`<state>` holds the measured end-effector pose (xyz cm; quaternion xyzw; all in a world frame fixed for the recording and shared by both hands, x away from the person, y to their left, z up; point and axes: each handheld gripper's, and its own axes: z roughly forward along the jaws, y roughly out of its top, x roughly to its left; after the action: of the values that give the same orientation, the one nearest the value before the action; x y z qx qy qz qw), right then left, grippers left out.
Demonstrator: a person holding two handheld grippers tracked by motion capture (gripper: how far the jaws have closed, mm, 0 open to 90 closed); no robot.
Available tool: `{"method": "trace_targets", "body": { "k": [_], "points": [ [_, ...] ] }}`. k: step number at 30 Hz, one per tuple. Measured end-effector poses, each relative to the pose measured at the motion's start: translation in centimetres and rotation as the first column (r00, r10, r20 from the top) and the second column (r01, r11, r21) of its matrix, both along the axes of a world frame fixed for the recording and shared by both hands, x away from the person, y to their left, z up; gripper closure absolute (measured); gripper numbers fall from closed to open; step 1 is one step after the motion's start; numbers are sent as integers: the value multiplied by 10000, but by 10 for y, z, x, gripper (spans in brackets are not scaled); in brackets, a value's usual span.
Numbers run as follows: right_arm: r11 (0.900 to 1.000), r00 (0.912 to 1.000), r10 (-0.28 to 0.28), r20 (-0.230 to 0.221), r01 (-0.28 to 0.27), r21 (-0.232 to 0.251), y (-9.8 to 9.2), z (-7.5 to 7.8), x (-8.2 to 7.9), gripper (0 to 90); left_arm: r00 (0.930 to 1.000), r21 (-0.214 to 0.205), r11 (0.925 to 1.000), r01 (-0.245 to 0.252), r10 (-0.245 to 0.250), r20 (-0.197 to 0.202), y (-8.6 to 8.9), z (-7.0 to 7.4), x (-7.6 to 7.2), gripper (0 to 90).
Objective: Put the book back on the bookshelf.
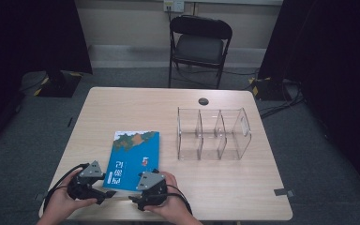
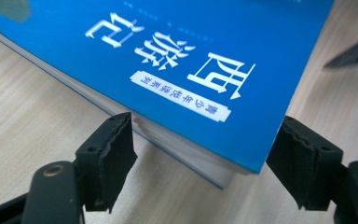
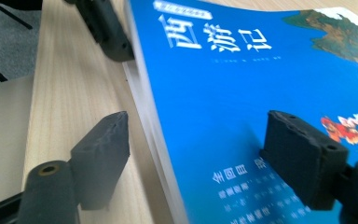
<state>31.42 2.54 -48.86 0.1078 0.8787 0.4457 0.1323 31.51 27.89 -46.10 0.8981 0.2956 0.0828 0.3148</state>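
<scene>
Lying flat near the table's (image 1: pixel 225 187) front edge, the blue book (image 1: pixel 133 159) sat between my tongs. My left gripper (image 2: pixel 200 154) stood open astride its corner; my right gripper (image 3: pixel 200 154) straddled its edge, apparently without pressing.

blue book (image 2: pixel 177 70) cover, large white title 西游记, smaller white label beneath too small to read

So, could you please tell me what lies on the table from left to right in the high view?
Left gripper → blue book → clear divided organiser. The right gripper overlaps the book's near edge, so I leave it out.
</scene>
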Motion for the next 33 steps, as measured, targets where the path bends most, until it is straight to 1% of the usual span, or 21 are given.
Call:
{"method": "trace_targets", "body": {
  "k": [1, 3, 5, 7, 10, 13, 14, 16, 17, 18, 19, 20, 21, 22, 23, 24, 25, 26, 28, 29, 33],
  "points": [
    [10000, 10000, -3, 43, 3, -42, 1, 0, 0, 216, 9999, -204, 9997, -162, 160, -64, -1, 3, 0, 260],
    [10000, 10000, -15, 66, 16, -51, 2, 0, 0, 217, 9996, -270, 9992, -287, 286, -58, -2, 5, 0, 263],
    [9999, 9999, -109, -42, 109, -58, 4, 2, 1, 219, 9996, -170, 9995, -259, 260, 60, -3, 8, 0, 264],
    [9996, 9994, -266, -198, 267, 25, 9, 3, 4, 224, 9994, -254, 9991, -345, 345, -5, -3, 9, 0, 268],
    [9995, 9995, -310, -117, 310, -8, 14, 3, 4, 224, 9995, -206, 9993, -321, 322, 29, -4, 10, 1, 271],
    [9988, 9985, -365, 401, 377, -311, 22, 2, 1, 223, 9994, -200, 9992, -336, 335, -34, -3, 11, 1, 271],
    [9988, 9985, -365, 401, 377, -311, 22, 2, 1, 223, 9994, -200, 9992, -336, 335, -34, -3, 11, 1, 271],
    [9974, 9953, -512, 826, 552, -473, 25, 0, -1, 265, 9994, -208, 9992, -352, 351, -53, -4, 11, 1, 271],
    [9974, 9953, -512, 826, 552, -473, 25, 0, -1, 265, 9994, -208, 9992, -352, 351, -53, -4, 11, 1, 271],
    [9971, 9943, -570, 897, 612, -445, 25, 0, -2, 287, 9994, -242, 9991, -360, 360, -20, -4, 11, 1, 271],
    [9964, 9918, -632, 1110, 690, -497, 26, 0, -2, 320, 9994, -189, 9993, -338, 337, -15, -4, 12, 1, 270],
    [9964, 9918, -632, 1110, 690, -497, 26, 0, -2, 320, 9994, -189, 9993, -338, 337, -15, -4, 12, 1, 271],
    [9955, 9886, -655, 1356, 741, -592, 27, -1, -2, 328, 9993, -206, 9991, -374, 373, -60, -5, 14, 1, 271],
    [9944, 9865, -734, 1463, 837, -650, 28, -1, -2, 344, 9993, -206, 9991, -374, 373, -60, -5, 14, 1, 271],
    [9915, 9817, -806, 1723, 967, -869, 31, -1, -5, 359, 9993, -197, 9991, -385, 386, 31, -6, 14, 1, 271],
    [9915, 9817, -806, 1723, 967, -869, 31, -1, -5, 359, 9994, -125, 9994, -332, 333, 49, -6, 15, 1, 271],
    [9897, 9759, -773, 2039, 998, -1027, 33, 0, -7, 394, 9994, -131, 9994, -328, 329, 90, -6, 16, 1, 271],
    [9896, 9756, -821, 2039, 1041, -996, 33, 0, -7, 399, 9991, -206, 9989, -414, 417, 96, -7, 15, 1, 273],
    [9897, 9754, -834, 2042, 1050, -975, 32, -1, -7, 420, 9993, -146, 9992, -379, 380, 69, -6, 16, 2, 273],
    [9904, 9753, -759, 2076, 978, -974, 32, 0, -8, 456, 9988, -336, 9982, -488, 490, 56, -6, 15, 1, 275],
    [9901, 9732, -729, 2182, 970, -1019, 31, 6, -11, 584, 9988, -492, 9976, -480, 486, 106, -5, 15, 2, 286]
  ]
}}
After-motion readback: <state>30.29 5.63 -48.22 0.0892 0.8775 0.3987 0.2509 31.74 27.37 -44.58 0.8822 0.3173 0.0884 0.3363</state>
